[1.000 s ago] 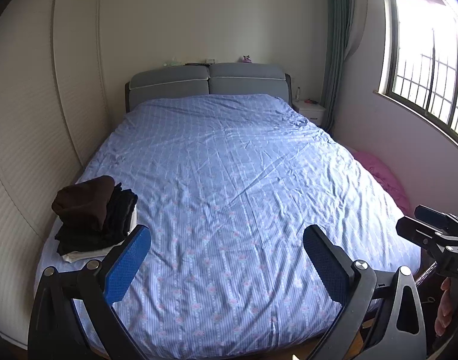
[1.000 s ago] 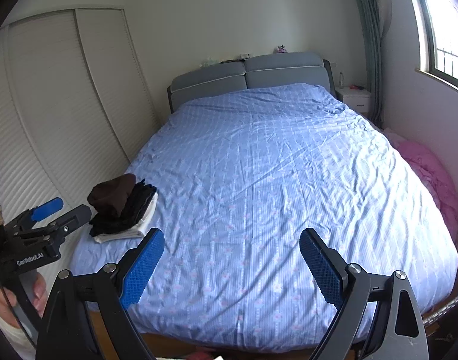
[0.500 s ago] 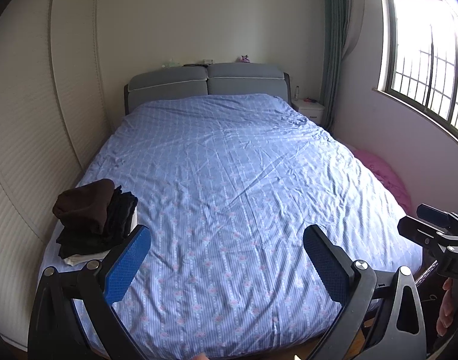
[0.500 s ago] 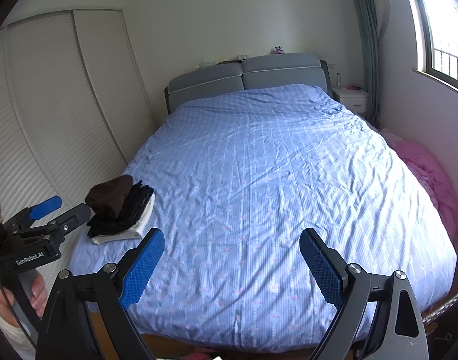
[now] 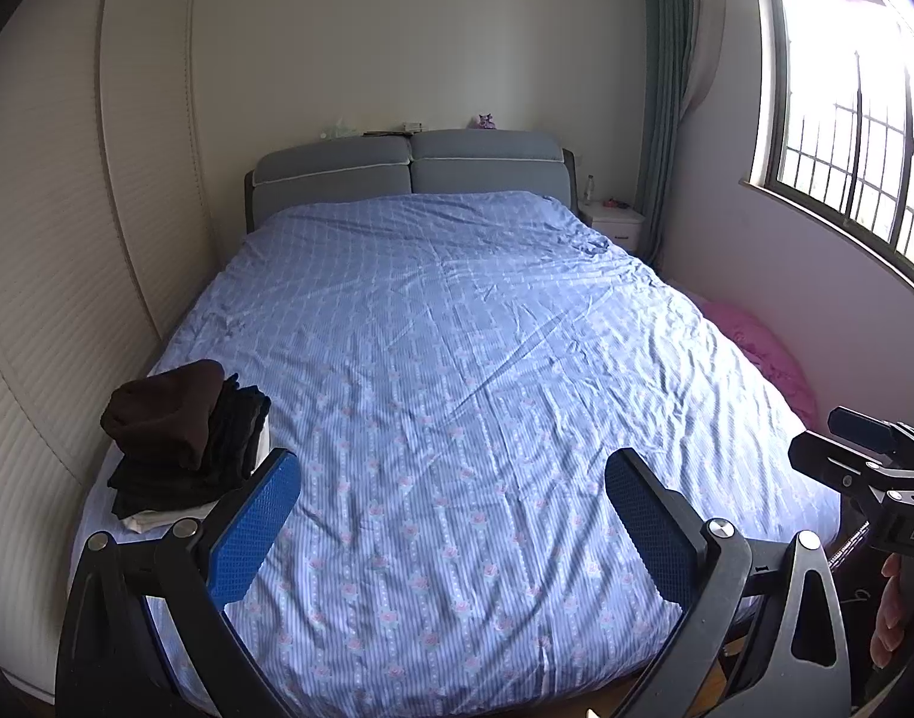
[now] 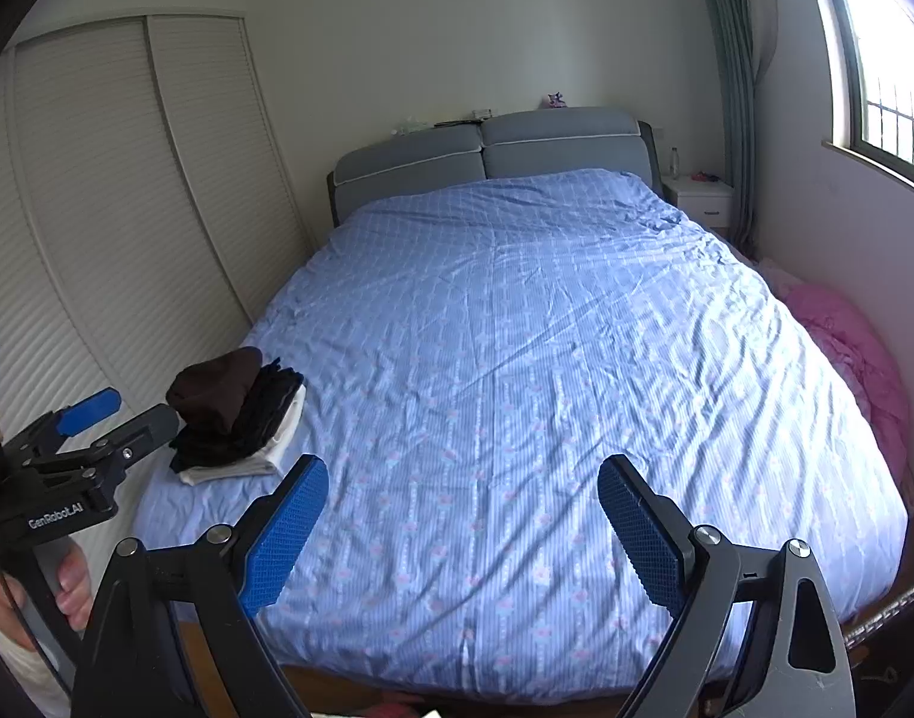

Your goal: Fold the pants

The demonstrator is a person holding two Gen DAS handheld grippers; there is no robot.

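My left gripper [image 5: 451, 514] and my right gripper [image 6: 463, 514] both hang spread wide with nothing between their blue pads [image 5: 253, 529], held side by side above the foot of the bed [image 5: 457, 359]. Beyond them the blue cover lies bare, and the only clothing I can see is a stack of folded garments [image 5: 188, 437] at the near left corner, a brown piece on top of black ones and something white beneath. I judge one fold round is finished, since no loose pants are spread out; any further pair must be fetched from outside these views.
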